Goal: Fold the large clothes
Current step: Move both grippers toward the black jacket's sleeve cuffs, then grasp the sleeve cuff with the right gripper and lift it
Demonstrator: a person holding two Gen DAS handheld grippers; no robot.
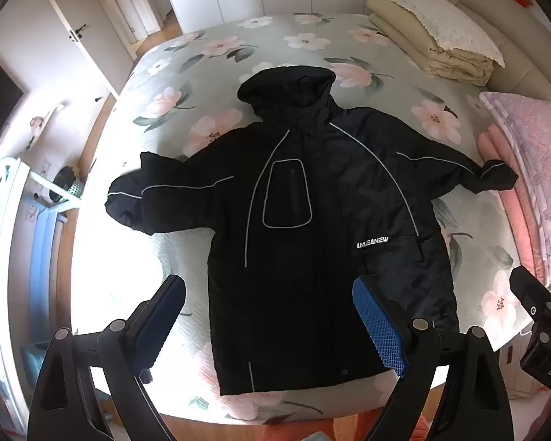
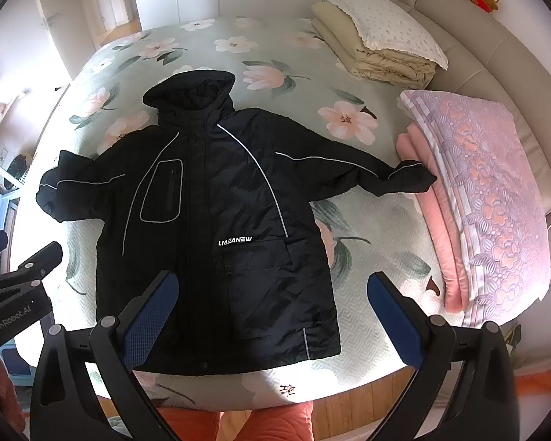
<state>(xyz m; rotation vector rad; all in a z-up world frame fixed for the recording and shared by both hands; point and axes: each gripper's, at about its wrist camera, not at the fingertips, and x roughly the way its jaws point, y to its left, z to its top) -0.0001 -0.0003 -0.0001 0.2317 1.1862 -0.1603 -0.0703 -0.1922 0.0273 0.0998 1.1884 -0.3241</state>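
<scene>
A large black hooded jacket (image 1: 305, 228) with grey piping and white lettering lies flat, front up, on the floral bed, sleeves spread to both sides and hood at the far end. It also shows in the right wrist view (image 2: 216, 220). My left gripper (image 1: 268, 316) is open and empty, held above the jacket's hem. My right gripper (image 2: 272, 308) is open and empty, above the hem's right part. The right gripper's body shows at the right edge of the left wrist view (image 1: 543, 327); the left gripper's body shows at the left of the right wrist view (image 2: 14, 286).
The bed (image 1: 187, 84) has a green floral cover. A folded beige quilt with a pillow (image 2: 382, 47) lies at the far right. A folded pink and purple blanket (image 2: 488, 198) lies along the right side by the sleeve cuff. Wooden floor (image 2: 349, 404) runs below the bed's near edge.
</scene>
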